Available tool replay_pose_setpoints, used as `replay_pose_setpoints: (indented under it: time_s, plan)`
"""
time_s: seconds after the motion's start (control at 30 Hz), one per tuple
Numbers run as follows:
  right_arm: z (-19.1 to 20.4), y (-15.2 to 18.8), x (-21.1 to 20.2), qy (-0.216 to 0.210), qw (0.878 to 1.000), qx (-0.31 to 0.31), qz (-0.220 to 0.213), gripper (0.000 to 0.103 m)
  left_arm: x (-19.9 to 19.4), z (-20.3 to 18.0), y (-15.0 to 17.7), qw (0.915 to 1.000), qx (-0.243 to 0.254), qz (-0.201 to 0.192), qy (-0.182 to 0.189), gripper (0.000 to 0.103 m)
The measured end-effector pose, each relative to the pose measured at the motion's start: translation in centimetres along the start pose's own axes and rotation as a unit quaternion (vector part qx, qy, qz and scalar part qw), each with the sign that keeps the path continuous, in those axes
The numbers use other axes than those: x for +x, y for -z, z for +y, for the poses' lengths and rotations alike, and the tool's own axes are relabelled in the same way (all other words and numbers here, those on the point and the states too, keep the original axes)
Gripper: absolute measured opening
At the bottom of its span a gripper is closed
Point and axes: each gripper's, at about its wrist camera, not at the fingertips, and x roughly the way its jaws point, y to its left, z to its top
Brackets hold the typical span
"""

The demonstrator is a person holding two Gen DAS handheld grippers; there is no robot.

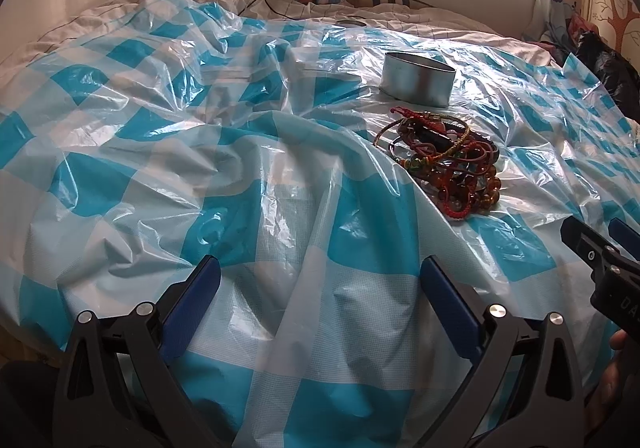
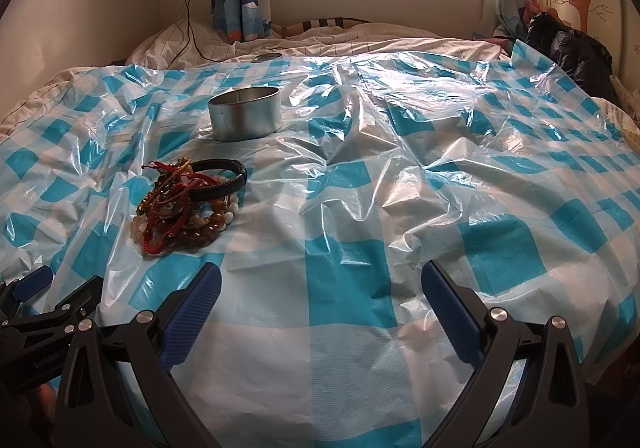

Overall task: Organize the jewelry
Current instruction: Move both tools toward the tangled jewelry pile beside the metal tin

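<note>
Left gripper (image 1: 320, 288): spread wide, blue pads (image 1: 450, 304) well apart, nothing between them, hovering over the blue-and-white checkered plastic sheet (image 1: 180, 176) near its close edge. Right gripper (image 2: 320, 288): likewise wide open, pinching nothing, poised above the same sheet toward the near edge; no contact with anything.

Pile of bracelets (image 2: 188, 202): tangled heap of amber beads, red and yellow cords, lying on the sheet left of its centre, ahead of both grippers and apart from them. Round metal tin (image 2: 244, 113): upright, open-topped, standing just beyond the pile toward the far edge of the sheet, close to it; whether touching, cannot tell.

Seen only from the right wrist: a black braided bangle (image 2: 224, 178) resting atop the pile on its right side, pale whitish beads (image 2: 232, 208) beneath it, and the interior rim of the tin. Seen from the left wrist: pile (image 1: 444, 164) viewed from its other flank, red knotted cords foremost, tin (image 1: 418, 78) behind. Each view catches the other gripper's tip at its margin: right one (image 1: 596, 244) at the right border, left one (image 2: 56, 296) at the lower left.

Small round lid (image 2: 267, 56) lying at the far edge of the sheet, beyond the tin.
</note>
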Motion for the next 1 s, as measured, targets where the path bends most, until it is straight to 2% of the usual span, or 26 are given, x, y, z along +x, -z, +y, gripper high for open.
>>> replay_pose_setpoints:
  time_s: [0.2,0.27,0.3,0.4,0.47,0.6,0.73,0.83,0.87,0.93,1.0]
  plan:
    - [0.0,-0.1,0.0,0.0,1.0,0.0,-0.001,0.096,0.1,-0.1,0.2,0.9996,-0.011,0.003,0.025,0.097]
    - [-0.4,-0.2,-0.2,-0.004,1.0,0.007,-0.003,0.096,-0.8,-0.5,0.0,0.9994,0.0,-0.012,0.031,0.097]
    - [-0.6,-0.4,-0.4,-0.006,1.0,0.011,-0.006,0.096,-1.6,-0.5,-0.2,0.9979,-0.017,-0.02,0.059,0.097]
    - [-1.2,-1.0,-1.2,-0.009,1.0,0.019,-0.023,0.096,-3.1,-1.4,-0.6,0.9952,0.029,-0.029,0.089,0.097]
    - [-1.5,-1.4,-1.4,-0.005,0.999,0.022,-0.028,0.096,-3.7,-1.7,-0.7,0.9945,0.058,-0.023,0.084,0.097]
    - [-1.3,-2.6,-0.9,-0.016,1.0,0.007,-0.011,0.096,-3.2,-2.1,-1.7,0.9921,0.085,-0.005,0.092,0.097]
    - [-0.9,-5.4,-0.9,0.003,0.999,-0.041,-0.032,0.096,-2.6,-3.2,-3.2,0.9812,0.122,-0.002,0.15,0.096]
    - [-1.6,-7.6,-0.4,0.016,0.997,-0.067,-0.042,0.096,-1.7,-4.9,-4.4,0.9694,0.165,0.0,0.182,0.096]
    - [-2.3,-8.0,0.1,0.019,0.997,-0.062,-0.041,0.096,-1.5,-5.2,-4.6,0.9665,0.169,-0.001,0.193,0.095]
    - [-3.6,-8.2,1.0,0.012,0.999,-0.038,-0.031,0.096,-0.6,-5.6,-5.5,0.9579,0.163,0.012,0.236,0.087]
    - [-4.8,-7.9,2.3,-0.005,1.0,-0.003,-0.005,0.096,0.3,-5.4,-6.3,0.9557,0.149,0.021,0.253,0.084]
